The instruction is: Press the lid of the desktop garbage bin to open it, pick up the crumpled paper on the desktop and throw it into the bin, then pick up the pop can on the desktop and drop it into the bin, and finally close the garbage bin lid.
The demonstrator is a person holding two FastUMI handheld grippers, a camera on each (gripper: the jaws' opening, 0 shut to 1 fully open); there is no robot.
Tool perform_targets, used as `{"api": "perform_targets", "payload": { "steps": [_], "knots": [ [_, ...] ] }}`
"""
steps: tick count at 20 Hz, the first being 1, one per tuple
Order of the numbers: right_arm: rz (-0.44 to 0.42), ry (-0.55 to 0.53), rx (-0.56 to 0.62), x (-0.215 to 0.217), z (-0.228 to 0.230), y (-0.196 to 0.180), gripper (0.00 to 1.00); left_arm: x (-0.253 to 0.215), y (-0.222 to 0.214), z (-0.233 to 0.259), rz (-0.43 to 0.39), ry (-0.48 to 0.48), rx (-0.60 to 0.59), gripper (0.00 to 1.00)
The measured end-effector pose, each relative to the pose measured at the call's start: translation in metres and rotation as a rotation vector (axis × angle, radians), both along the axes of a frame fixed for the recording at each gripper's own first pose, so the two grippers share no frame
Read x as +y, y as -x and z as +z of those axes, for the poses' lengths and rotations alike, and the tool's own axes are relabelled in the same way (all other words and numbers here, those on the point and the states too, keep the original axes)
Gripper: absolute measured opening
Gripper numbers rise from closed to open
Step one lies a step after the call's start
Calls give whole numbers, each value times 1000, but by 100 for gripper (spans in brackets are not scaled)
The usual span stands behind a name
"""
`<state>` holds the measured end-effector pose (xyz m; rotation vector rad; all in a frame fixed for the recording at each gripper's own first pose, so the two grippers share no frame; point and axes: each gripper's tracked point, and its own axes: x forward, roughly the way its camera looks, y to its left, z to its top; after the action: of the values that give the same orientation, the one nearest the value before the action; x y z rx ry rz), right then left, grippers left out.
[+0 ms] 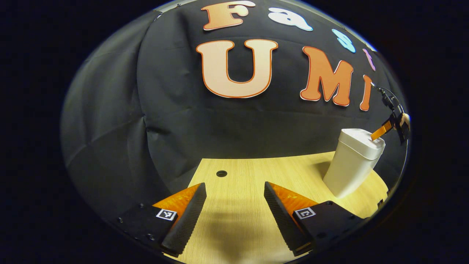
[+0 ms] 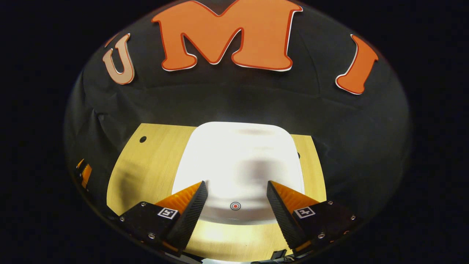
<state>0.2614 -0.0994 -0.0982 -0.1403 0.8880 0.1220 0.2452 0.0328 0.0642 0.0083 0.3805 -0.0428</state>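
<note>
Left gripper [image 1: 234, 190] was held low over the wooden desktop [image 1: 242, 227], jaws wide, nothing between them; only bare wood and the gripper's own shadow lay in the gap. A small round hole [image 1: 221, 173] in the desktop sat ahead of the jaws, slightly toward the left finger. The white garbage bin [image 1: 351, 165] stood well ahead and off to the right of the jaws, lid closed. In this view the right gripper [image 1: 384, 129] showed above the bin's top, one fingertip at or just over the lid; contact could not be confirmed.

Right gripper [image 2: 236, 190] was poised directly above the bin lid [image 2: 238, 157], jaws wide and gripping nothing. The lid's white surface spanned the gap between the jaws and extended ahead of them. A small red-ringed mark [image 2: 235, 206] on the lid sat between the two fingers, close to the near edge. Lid appeared shut. Desktop wood showed on both sides of the bin.
</note>
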Motion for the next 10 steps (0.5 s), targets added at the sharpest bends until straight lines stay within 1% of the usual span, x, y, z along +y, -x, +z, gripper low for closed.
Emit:
{"api": "perform_targets", "payload": {
  "steps": [4,5,6,10],
  "knots": [
    [-2,-53,-39,1,-5,0,100,-6,0,-4,-13,14,7,100],
    [7,-52,-52,1,-4,-1,99,-8,2,-6,-17,11,11,100],
    [3,-53,-69,1,-3,-3,100,-9,1,-5,-19,8,9,100],
    [-31,-61,-97,-1,1,-4,100,-14,-4,15,-26,2,-25,100]
  ]
}}
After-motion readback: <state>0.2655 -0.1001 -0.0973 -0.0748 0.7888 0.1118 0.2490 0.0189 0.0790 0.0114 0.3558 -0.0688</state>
